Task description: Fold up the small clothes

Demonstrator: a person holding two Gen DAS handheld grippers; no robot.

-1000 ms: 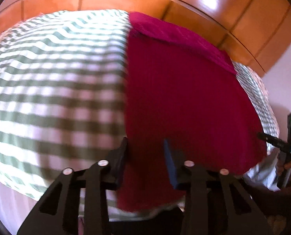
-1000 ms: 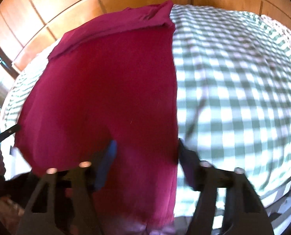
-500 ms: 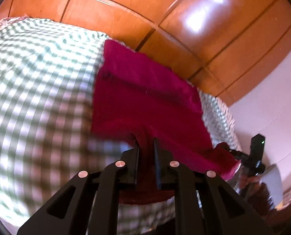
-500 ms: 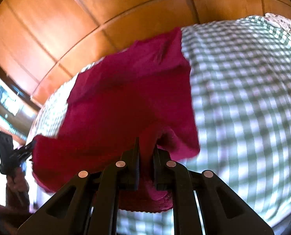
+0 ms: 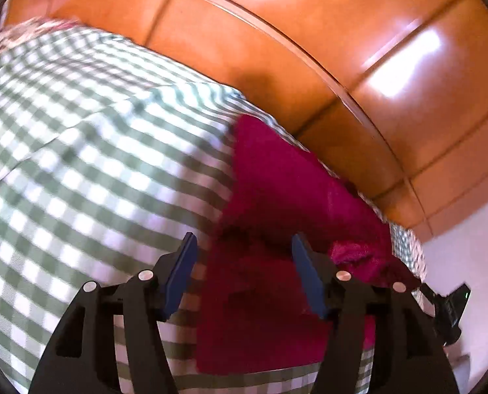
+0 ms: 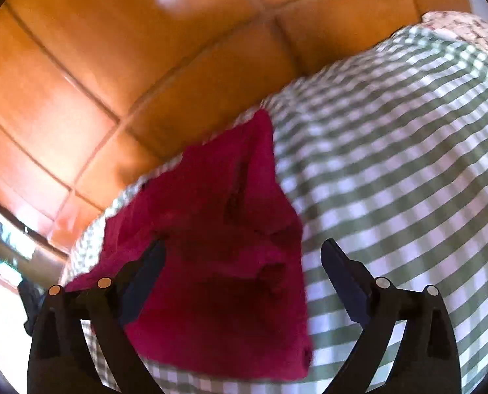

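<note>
A crimson garment [image 5: 276, 197] lies doubled over on the green-and-white checked cloth [image 5: 79, 180], close to the wooden panelling. My left gripper [image 5: 244, 256] hovers over the garment's left edge; its jaws are opening and the blue pads [image 5: 181, 272] stand clear of the fabric. In the right wrist view the same garment [image 6: 217, 229] lies slightly rumpled under my right gripper [image 6: 244, 262], whose jaws are opening wide over its right edge with nothing pressed between them. At the far right of the left wrist view the right gripper [image 5: 450, 308] shows as a dark shape.
Glossy orange wood panelling [image 5: 342, 49] rises just behind the garment. A white wall [image 5: 473, 246] stands at the right. A floral cloth [image 6: 467, 29] lies at the far corner of the checked cloth [image 6: 408, 164]. A window ledge [image 6: 7, 239] shows at the left.
Both grippers closed on the garment's near edge, lifted it and carried it toward the panelling. Now both have opened and let go, and the garment lies folded over itself.
</note>
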